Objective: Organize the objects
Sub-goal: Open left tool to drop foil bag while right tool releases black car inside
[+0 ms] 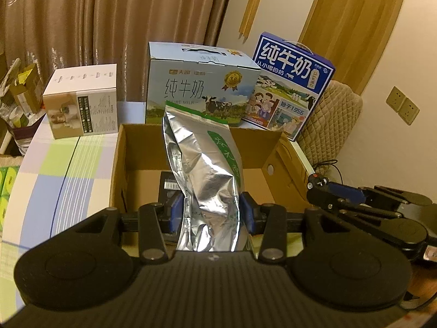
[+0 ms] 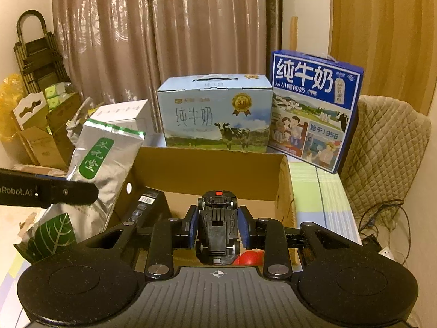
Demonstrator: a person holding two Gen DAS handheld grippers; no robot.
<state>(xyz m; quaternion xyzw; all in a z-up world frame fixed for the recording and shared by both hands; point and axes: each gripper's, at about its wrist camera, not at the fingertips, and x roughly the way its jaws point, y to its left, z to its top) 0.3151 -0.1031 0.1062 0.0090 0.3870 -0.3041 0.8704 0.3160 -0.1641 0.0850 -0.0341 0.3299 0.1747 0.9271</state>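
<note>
2 claws grip: left claw (image 1: pixel 211 214) foil pouch (image 1: pixel 207 169), right claw (image 2: pixel 217 228) toy car (image 2: pixel 217 227).

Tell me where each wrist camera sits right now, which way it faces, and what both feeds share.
Left wrist: behind the left gripper, facing the open cardboard box; fingers clamp a silver foil bag; the right gripper's side shows at right.
Right wrist: behind the right gripper, over the same box, clamping a black toy car; the left gripper's finger shows at left.
Shared: box, bag, pale blue milk carton, dark blue milk carton, curtain.
</note>
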